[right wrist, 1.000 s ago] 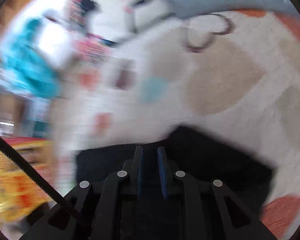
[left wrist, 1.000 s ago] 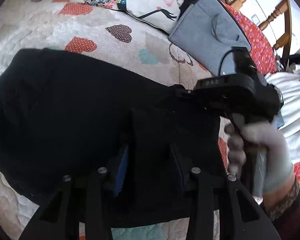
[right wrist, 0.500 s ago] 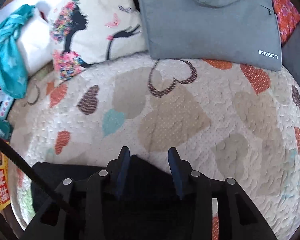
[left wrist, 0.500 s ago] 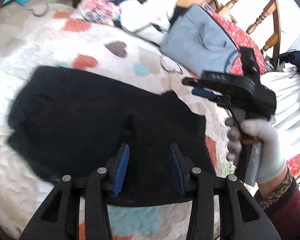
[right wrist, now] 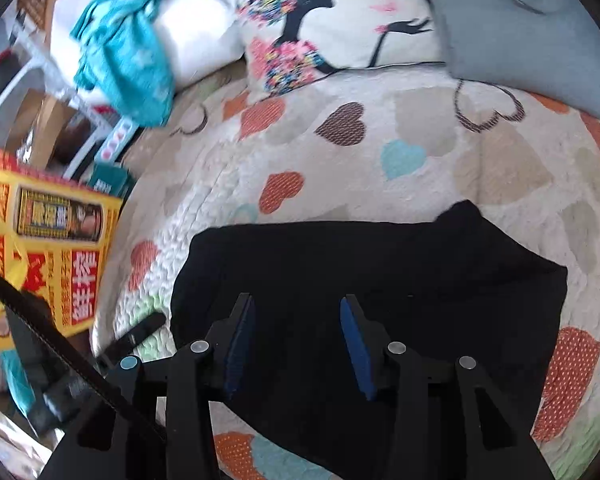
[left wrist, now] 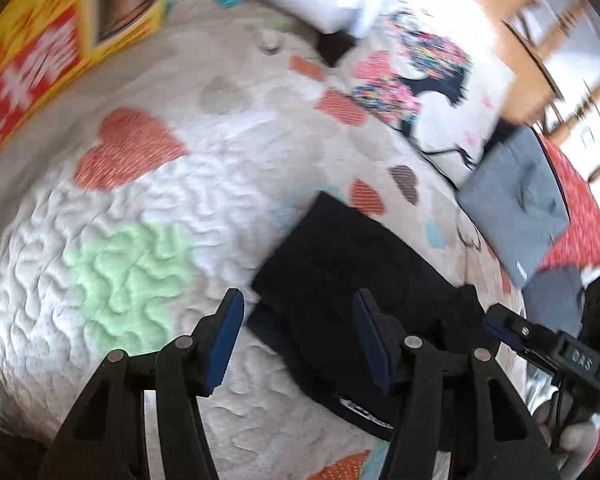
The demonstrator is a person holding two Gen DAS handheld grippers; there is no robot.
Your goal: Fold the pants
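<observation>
- Right wrist view: the black pants lie flat on the heart-print quilt as a compact, roughly rectangular bundle, which reads as already folded at least once.
- The right gripper hangs over the bundle's near edge with its jaws opening; its blue pads show clear air between them and press on no cloth.
- Left wrist view: the left gripper is out past the bundle's left edge, mostly over bare quilt by the green heart. Its jaws are opening too, and nothing is between them but the quilt and the corner of the pants below.
- The right gripper shows at the lower right of this view, just off the bundle's near right corner.
- Step in hand, as I judge it: a fold has been let go and both tools are free of the fabric.
- Next move calls for either one more fold or a tidy-up. A further fold would need both grippers on one short edge, pinching all layers together so the stack does not slide apart.
- One corner at the bundle's far edge pokes up unevenly; it may want flattening first.
- The printed cushion, grey bag and yellow carton sit well apart along the bed's far and left edges.
</observation>
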